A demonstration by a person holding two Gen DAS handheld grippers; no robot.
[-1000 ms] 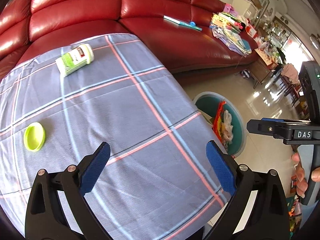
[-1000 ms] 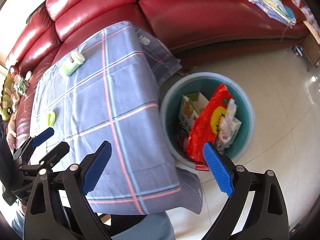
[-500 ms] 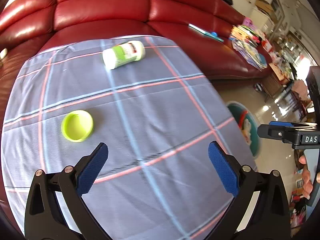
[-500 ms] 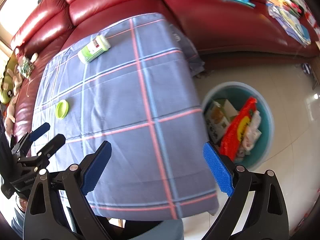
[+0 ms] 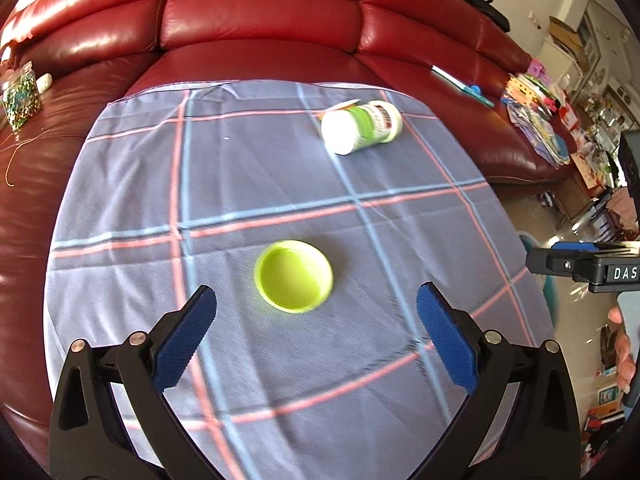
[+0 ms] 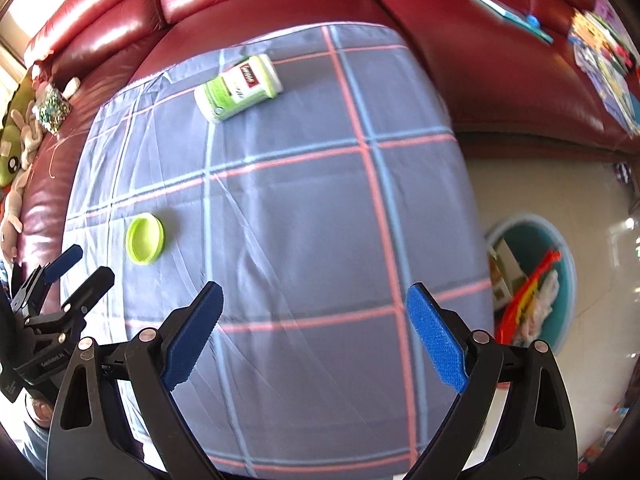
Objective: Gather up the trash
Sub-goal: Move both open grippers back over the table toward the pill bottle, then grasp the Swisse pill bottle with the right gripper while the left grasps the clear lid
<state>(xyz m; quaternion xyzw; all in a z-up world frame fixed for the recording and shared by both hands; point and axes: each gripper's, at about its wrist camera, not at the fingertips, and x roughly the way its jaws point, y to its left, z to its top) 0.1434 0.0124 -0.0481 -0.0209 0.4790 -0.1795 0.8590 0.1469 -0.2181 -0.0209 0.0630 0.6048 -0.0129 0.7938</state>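
A lime-green lid [image 5: 294, 275] [image 6: 145, 239] lies open side up on the checked blue cloth of the table [image 5: 280, 184] [image 6: 300, 184]. My left gripper [image 5: 316, 338] hangs open just short of it, the lid lying between and ahead of the blue pads. Farther back a white and green bottle [image 5: 360, 126] [image 6: 238, 88] lies on its side. My right gripper [image 6: 314, 336] is open over the cloth's near right part, holding nothing. A teal trash bin [image 6: 532, 284] with a red wrapper, a box and tissue stands on the floor to the right of the table.
A red leather sofa [image 5: 260, 28] wraps around the far side of the table. Papers and books [image 5: 536, 116] lie on its right seat, a jar [image 5: 18, 96] and plush toys [image 6: 20, 136] on its left. A hand [image 5: 624, 352] holds the right gripper's handle.
Both grippers have swung left, away from the bin and over the table. The green lid has come from the left edge to the middle of the left wrist view. Both stay open.
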